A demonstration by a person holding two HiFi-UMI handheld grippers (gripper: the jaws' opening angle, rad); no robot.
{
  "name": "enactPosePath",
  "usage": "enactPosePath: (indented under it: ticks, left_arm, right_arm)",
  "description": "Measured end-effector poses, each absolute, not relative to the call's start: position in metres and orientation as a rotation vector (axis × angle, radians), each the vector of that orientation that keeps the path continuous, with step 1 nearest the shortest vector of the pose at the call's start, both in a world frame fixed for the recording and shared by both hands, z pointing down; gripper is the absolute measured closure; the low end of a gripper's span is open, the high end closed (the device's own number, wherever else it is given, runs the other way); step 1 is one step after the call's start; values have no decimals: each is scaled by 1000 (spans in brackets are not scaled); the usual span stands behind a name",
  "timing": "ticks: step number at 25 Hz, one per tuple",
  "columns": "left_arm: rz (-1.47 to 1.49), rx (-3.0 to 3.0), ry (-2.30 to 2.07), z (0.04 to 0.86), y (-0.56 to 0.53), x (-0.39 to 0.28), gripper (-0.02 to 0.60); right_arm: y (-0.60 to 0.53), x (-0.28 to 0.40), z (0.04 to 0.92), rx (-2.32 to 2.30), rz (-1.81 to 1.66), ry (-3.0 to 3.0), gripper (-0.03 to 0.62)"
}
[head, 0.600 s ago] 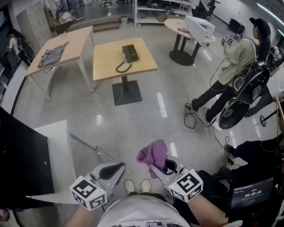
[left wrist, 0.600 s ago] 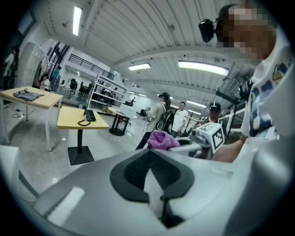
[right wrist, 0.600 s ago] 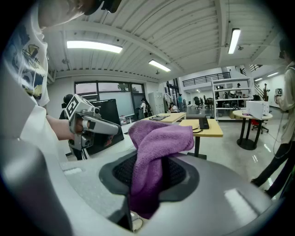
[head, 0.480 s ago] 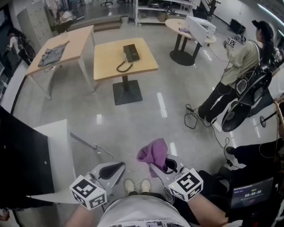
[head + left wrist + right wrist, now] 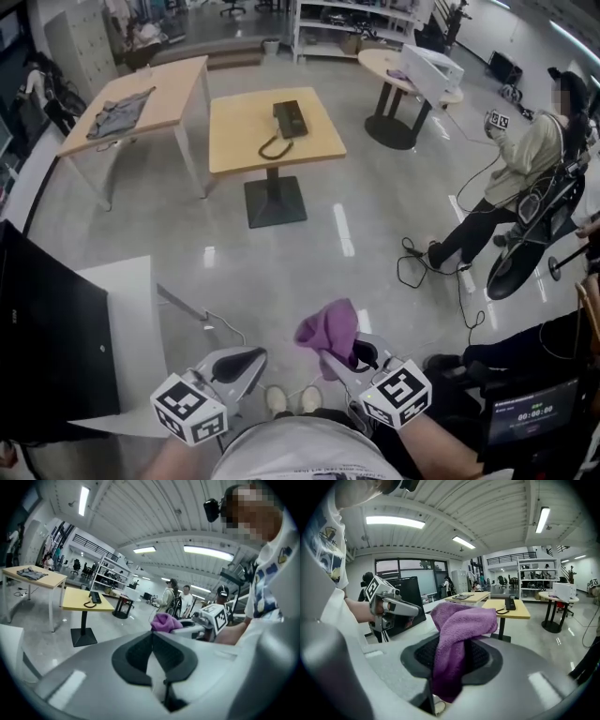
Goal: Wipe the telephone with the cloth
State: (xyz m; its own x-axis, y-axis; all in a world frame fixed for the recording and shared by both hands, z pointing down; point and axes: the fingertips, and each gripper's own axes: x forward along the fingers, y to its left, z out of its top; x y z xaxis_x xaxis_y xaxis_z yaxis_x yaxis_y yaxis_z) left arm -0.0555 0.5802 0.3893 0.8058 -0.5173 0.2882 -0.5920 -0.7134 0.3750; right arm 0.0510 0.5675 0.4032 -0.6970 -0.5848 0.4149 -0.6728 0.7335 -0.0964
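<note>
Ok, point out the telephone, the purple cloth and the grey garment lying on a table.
telephone [image 5: 291,118], head view, middle of its black body.
purple cloth [image 5: 461,620], right gripper view, bunched top fold.
grey garment [image 5: 120,111], head view, centre of the fabric.

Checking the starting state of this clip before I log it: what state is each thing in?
left claw: shut, nothing in it.
right claw: shut on the cloth.
cloth: bunched, pinched in the right claw, held up off any surface.
telephone: lying on the yellow table, not yet wiped, cord looped beside it.
</note>
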Motion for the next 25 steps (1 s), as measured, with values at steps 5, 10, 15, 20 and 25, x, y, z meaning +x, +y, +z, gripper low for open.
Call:
enactPosePath:
  ticks: [5, 10, 15, 20, 25]
  left_arm:
    - [197, 2536, -861, 398, 566, -79, 577]
    - [197, 2525, -867, 397, 549, -90, 577]
    - [199, 2518, -898, 397, 506, -92, 577]
    - [231, 2511, -921, 399, 445, -75, 577]
    - [245, 2511, -937, 389, 375, -53, 577]
  right_arm:
    - [556, 34, 403, 1027, 330, -2574, 476]
    - [537, 14, 397, 1005, 331, -2583, 476]
    - [491, 20, 401, 995, 346, -2581, 476]
    - [423, 35, 405, 974, 353, -2604, 476]
    - [354, 52, 396, 944, 336, -2632, 476]
